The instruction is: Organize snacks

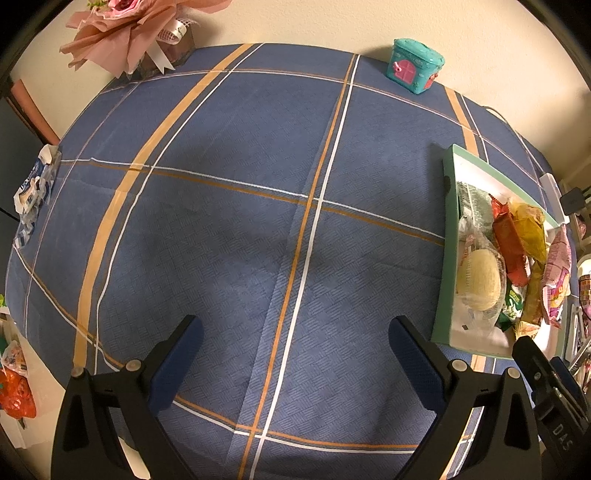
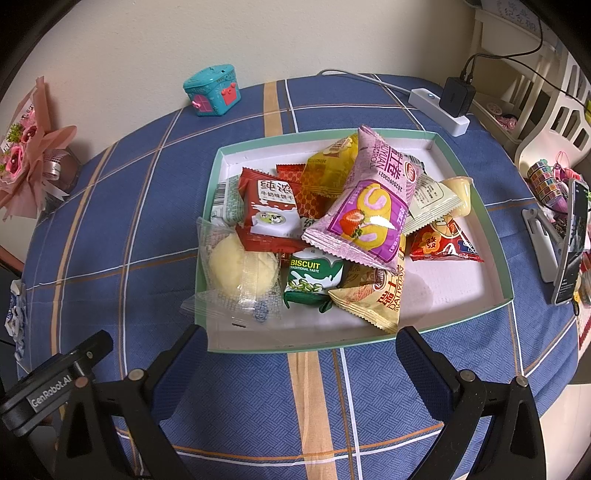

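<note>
A green-rimmed white box [image 2: 476, 206] sits on the blue plaid tablecloth [image 2: 147, 229], piled with several snack packets. On top lies a pink strawberry roll packet [image 2: 369, 206]. Around it are a red milk biscuit packet [image 2: 269, 210], a clear-wrapped pale bun [image 2: 240, 273], a green biscuit packet [image 2: 314, 277] and a tan packet [image 2: 373, 295]. My right gripper [image 2: 295, 347] is open just in front of the box's near edge. In the left wrist view the box [image 1: 443, 258] is at the right, and my left gripper [image 1: 295, 339] is open over bare cloth.
A teal toy house [image 1: 415, 66] stands at the table's far edge by the wall. A pink bouquet [image 1: 140, 26] is at the far left corner. A white power strip with a charger [image 2: 443, 103] lies behind the box. A phone on a stand [image 2: 569, 236] is at the right.
</note>
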